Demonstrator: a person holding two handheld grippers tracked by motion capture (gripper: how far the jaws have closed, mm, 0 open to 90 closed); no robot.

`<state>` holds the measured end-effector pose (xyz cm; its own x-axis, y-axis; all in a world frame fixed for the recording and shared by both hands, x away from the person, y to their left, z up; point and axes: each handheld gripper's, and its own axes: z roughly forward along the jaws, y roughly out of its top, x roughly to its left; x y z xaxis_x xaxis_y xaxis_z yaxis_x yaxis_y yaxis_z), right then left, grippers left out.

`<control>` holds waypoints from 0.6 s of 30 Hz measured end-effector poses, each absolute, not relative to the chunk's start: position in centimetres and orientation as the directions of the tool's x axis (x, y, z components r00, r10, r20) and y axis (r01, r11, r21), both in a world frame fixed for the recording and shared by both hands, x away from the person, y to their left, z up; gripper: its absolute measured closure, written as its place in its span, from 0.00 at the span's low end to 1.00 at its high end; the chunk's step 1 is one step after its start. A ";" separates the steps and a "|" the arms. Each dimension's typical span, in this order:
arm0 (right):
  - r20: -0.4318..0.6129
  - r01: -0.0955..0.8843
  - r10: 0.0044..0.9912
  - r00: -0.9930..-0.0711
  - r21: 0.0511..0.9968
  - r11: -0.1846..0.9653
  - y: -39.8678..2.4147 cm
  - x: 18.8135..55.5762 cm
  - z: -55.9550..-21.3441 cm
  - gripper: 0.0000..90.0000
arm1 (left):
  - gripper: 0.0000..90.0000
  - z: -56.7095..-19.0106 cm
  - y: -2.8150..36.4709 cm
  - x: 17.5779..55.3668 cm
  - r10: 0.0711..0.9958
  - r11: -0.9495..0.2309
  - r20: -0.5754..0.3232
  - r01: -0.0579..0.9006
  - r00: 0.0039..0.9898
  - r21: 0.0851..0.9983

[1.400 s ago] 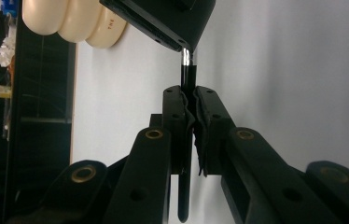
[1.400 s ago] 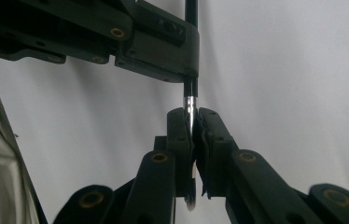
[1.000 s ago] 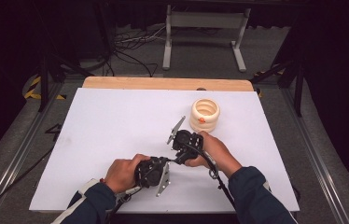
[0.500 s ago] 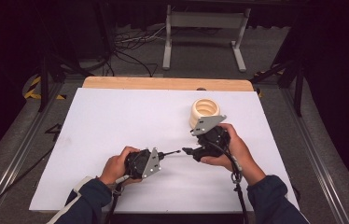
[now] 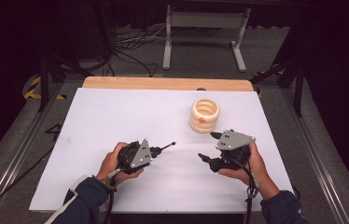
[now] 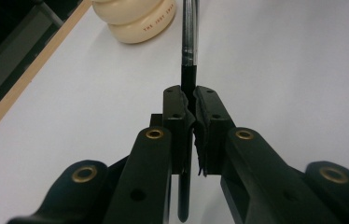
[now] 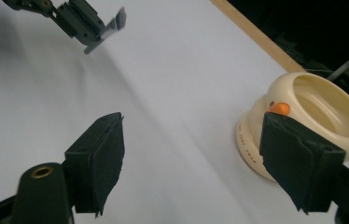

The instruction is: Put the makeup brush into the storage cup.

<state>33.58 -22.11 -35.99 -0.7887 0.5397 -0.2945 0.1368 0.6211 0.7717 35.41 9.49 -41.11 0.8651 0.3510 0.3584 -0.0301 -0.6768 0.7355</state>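
While clamped, tool: thin black-and-metal rod (image 6: pixel 189 51) sticks out ahead of the left gripper (image 5: pixel 156 151), jaws pinching its dark end.
Right gripper (image 5: pixel 208 147): jaws just opening, spread, nothing between.
Cream ringed cup (image 5: pixel 205 115): just beyond the right gripper, on the white table (image 5: pixel 116 112).

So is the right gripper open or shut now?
Open: the right gripper has just been opening, its pads stand wide apart with bare white table between them.

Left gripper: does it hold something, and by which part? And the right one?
The left gripper is shut on a thin rod, gripping its black end. The right gripper has just been opening; nothing is between its jaws.
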 end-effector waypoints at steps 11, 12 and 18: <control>-0.277 0.139 0.601 -0.750 0.822 0.552 -26.1 31.5 -39.9 0.16 | 0.93 -40.2 10.3 36.0 0.400 -0.582 0.268 0.016 0.876 0.813; -0.277 0.148 0.603 -0.748 0.816 0.558 -26.4 31.4 -40.2 0.15 | 0.93 -40.1 10.4 36.1 0.404 -0.577 0.268 0.017 0.875 0.817; -0.296 0.151 0.638 -0.711 0.821 0.550 -28.1 30.6 -41.7 0.13 | 0.93 -39.3 10.6 37.1 0.436 -0.494 0.201 0.047 0.877 0.868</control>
<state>30.59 -28.07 -41.69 -0.7108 0.6379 -0.2963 0.1514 0.5502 0.8212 37.09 10.62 -39.32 0.8769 0.4364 0.2014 0.0465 -0.4941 0.8681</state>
